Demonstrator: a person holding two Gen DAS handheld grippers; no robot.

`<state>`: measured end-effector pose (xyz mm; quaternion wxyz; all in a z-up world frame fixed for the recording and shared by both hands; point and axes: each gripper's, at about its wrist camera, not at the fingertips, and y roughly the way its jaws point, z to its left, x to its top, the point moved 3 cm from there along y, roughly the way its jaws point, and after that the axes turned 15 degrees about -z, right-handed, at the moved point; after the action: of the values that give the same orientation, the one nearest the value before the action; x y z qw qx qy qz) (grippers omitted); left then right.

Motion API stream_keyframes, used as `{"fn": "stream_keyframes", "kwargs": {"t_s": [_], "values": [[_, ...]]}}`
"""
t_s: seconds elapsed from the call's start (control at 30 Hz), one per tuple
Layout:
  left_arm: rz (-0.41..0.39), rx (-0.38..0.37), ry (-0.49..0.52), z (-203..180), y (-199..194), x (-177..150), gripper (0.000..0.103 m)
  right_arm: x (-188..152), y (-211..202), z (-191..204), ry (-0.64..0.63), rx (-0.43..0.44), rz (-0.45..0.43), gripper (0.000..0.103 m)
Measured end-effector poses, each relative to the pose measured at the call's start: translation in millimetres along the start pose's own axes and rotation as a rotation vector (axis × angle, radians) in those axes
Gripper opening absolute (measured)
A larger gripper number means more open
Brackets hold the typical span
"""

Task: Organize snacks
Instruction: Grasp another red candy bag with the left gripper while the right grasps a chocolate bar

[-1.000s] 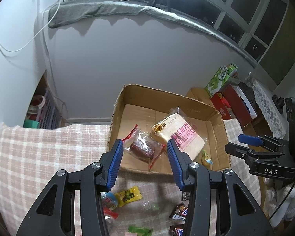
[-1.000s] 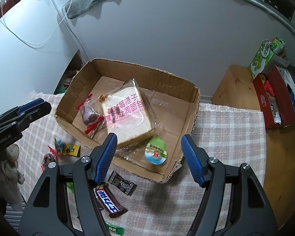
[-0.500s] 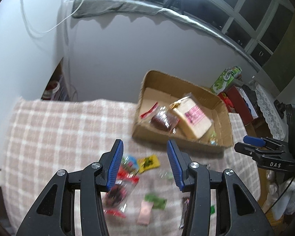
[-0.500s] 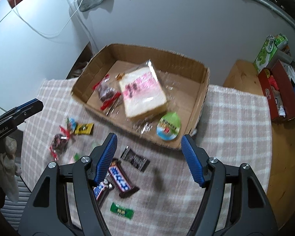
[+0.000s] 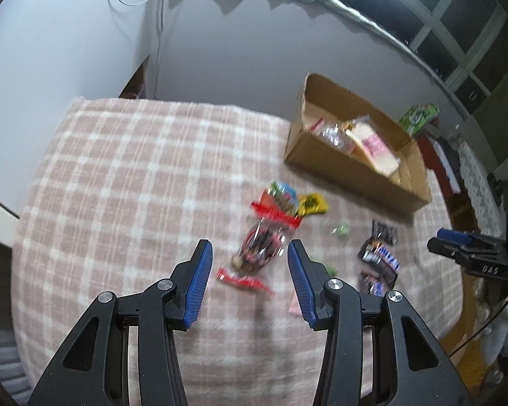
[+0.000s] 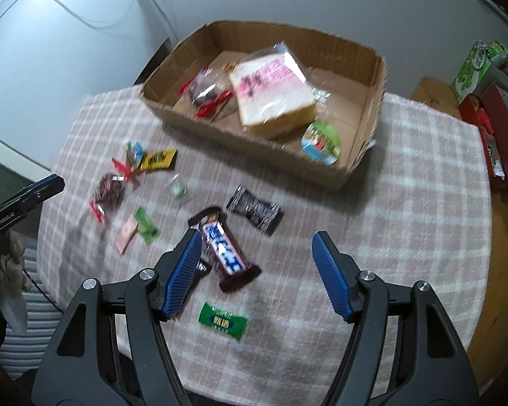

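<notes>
in the cardboard box at the counter's far edge already lie a red-ended sweet pack, bagged bread and a jelly cup. still loose, left to right: red candy bag, yellow packet, green sweets, black wrapper, chocolate bar. left gripper and right gripper: fingers spread, empty. the counter's right half is bare.

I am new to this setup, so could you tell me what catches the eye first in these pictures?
The open cardboard box at the far side of the checked cloth, holding a wrapped slice of bread. Nearer, loose snacks lie scattered; a chocolate bar sits just ahead of the open, empty right gripper.
</notes>
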<state>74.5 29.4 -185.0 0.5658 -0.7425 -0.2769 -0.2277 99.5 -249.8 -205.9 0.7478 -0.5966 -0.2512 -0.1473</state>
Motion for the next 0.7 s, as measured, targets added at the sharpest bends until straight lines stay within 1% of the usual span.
{"fn": "stream_keyframes", "kwargs": {"t_s": [0.27,0.53,0.7], "values": [[0.043,-0.009,0.037,0.9,11.7,-13.5,0.045,-14.8,14.2,14.3,-0.034,0.039,0.060,0.070],[0.086,-0.020,0.097,-4.5,33.3,-20.3,0.045,-19.6,36.4,20.3,-0.062,0.052,0.113,0.070],[0.105,-0.015,0.115,-5.1,44.7,-22.0,0.045,-19.9,52.7,24.1,-0.093,0.042,0.145,0.070]]}}
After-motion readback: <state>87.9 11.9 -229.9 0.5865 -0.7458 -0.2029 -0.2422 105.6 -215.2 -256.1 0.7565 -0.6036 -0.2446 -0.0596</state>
